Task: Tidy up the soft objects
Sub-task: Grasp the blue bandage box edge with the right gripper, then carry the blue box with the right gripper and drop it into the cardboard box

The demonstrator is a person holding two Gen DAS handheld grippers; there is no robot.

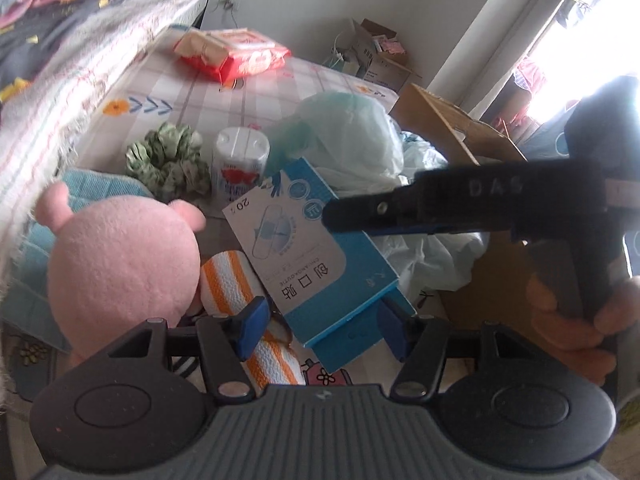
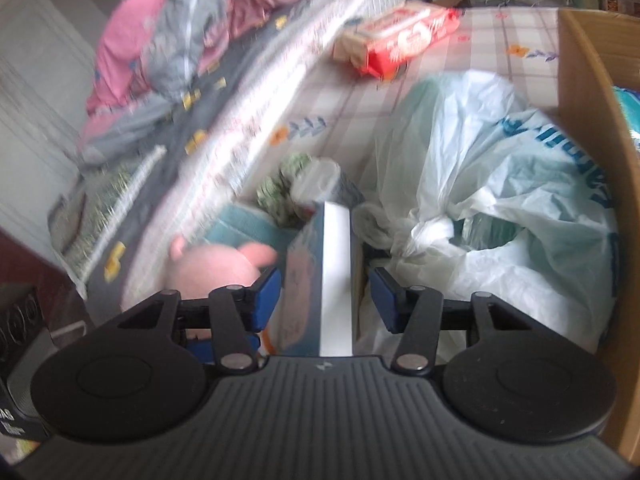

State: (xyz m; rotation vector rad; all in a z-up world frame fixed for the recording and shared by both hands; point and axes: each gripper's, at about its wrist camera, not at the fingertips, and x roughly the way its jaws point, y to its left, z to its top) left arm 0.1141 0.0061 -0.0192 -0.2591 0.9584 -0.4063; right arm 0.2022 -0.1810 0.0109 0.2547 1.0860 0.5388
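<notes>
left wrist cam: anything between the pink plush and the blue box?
Yes. In the left wrist view an orange-and-white striped cloth lies between the pink plush and the blue box, running down under the box's near corner.

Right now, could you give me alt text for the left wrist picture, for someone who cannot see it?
A blue box sits between the open blue pads of the left gripper, with the right gripper reaching in over it. Left of it lie a pink plush toy, an orange striped cloth, a green scrunchie and a white bottle, beside plastic bags.
</notes>
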